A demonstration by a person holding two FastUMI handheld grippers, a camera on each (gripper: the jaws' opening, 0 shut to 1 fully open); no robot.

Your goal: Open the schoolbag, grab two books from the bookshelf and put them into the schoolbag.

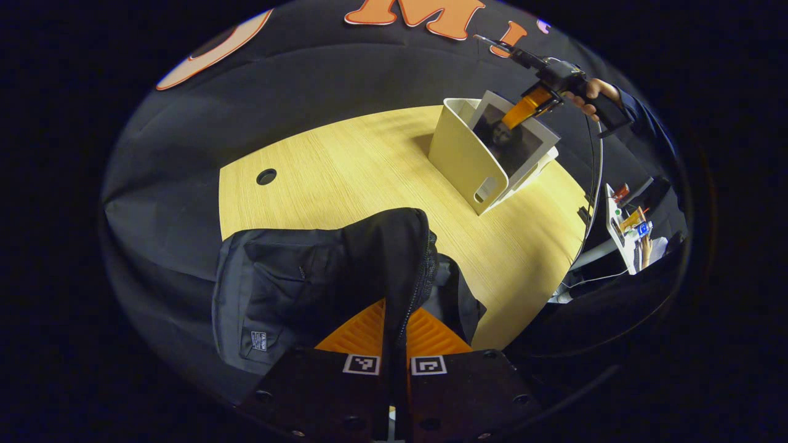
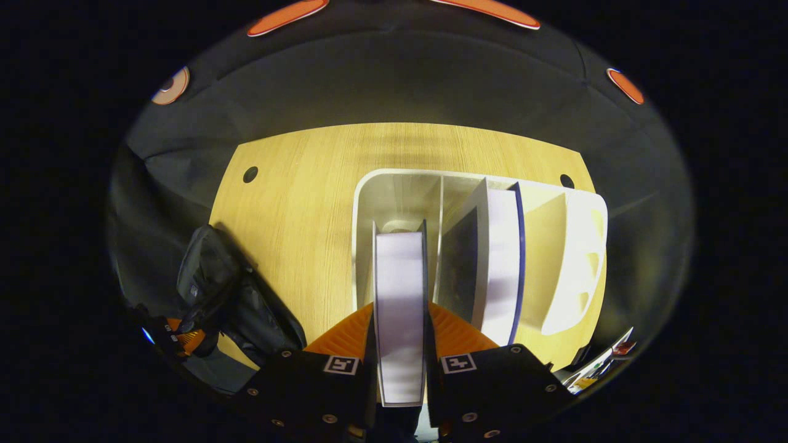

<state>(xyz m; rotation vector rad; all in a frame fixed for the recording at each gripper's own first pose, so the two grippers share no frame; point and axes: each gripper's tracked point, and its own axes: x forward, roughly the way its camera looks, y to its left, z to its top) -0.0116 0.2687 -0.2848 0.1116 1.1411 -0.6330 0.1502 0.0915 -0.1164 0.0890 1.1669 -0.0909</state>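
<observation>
Two books are in play at the bookshelf (image 2: 394, 197), which stands near the far right edge of the tabletop (image 2: 295, 203): the first book (image 2: 400, 307) sits in the rack's left slot with the right gripper (image 2: 400, 344) closed on it, both jaws pressing its covers near the top edge, and a second book (image 2: 498, 264) leans in the next slot, just beside the divider. The schoolbag (image 1: 289, 277) lies at the near left edge of the tabletop, well apart from the rack, and the left gripper (image 1: 394, 332) is clamped on the flap by the zipper, jaws nearly together with the fabric pinched between them, holding the mouth up.

The likely trouble, as I judge it, is the rack itself: it looks light, and if the first book binds against the slot wall on the way out, the whole bookshelf could lift or tip and spill the second book. A grip so close to the book's top edge may also let it swing or slip once free. If the left gripper slackens, the flap could sag and close the opening before the book arrives; how wide the bag is unzipped I cannot tell
</observation>
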